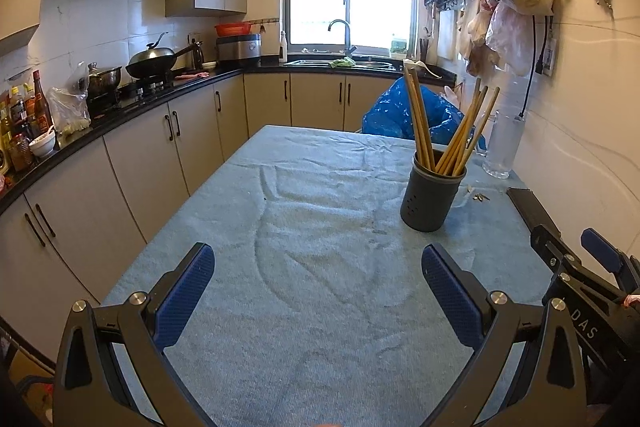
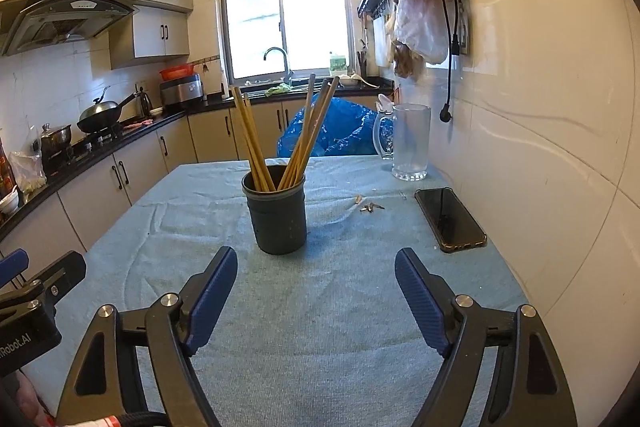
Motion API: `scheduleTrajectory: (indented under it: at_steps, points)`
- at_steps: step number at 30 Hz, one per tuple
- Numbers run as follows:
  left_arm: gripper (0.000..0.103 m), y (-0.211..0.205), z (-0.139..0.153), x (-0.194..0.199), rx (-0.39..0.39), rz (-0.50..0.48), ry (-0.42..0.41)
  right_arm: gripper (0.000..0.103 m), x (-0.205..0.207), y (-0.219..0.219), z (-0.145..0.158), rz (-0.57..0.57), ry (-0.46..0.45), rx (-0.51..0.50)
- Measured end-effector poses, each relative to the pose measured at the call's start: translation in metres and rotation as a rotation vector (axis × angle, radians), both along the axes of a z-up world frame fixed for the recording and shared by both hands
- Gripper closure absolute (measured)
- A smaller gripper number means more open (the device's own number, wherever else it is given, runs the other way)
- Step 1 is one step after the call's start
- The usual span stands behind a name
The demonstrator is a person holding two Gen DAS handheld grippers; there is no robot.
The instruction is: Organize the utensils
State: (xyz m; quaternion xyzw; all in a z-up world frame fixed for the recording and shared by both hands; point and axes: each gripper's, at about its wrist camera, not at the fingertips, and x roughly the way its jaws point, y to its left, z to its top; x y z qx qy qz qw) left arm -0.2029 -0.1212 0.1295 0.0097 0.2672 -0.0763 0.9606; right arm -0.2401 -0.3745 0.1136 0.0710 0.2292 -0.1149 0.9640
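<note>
A dark grey utensil cup (image 1: 430, 193) (image 2: 278, 215) stands upright on the blue cloth-covered table (image 1: 312, 227) (image 2: 320, 307). Several wooden chopsticks (image 1: 460, 135) (image 2: 304, 139) stand in it, leaning left and right. My left gripper (image 1: 318, 267) is open and empty, low over the cloth, with the cup ahead to its right. My right gripper (image 2: 316, 267) is open and empty, just short of the cup. The right gripper also shows at the right edge of the left wrist view (image 1: 592, 259).
A black phone (image 2: 450, 219) (image 1: 528, 207) lies on the table by the right wall. A clear glass pitcher (image 2: 408, 143) (image 1: 504, 147) stands behind it, with small keys (image 2: 370, 206) near the cup. A blue plastic bag (image 2: 340, 127) sits past the table's far edge. Kitchen counters run along the left.
</note>
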Motion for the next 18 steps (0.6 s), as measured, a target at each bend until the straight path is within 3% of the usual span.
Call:
scheduleTrajectory:
  at_steps: [18]
  points:
    - [0.0, 0.0018, -0.0064, 0.0019, -0.025, -0.01, 0.055, 0.016, 0.0008, 0.0067, -0.005, 0.024, 0.025, -0.02]
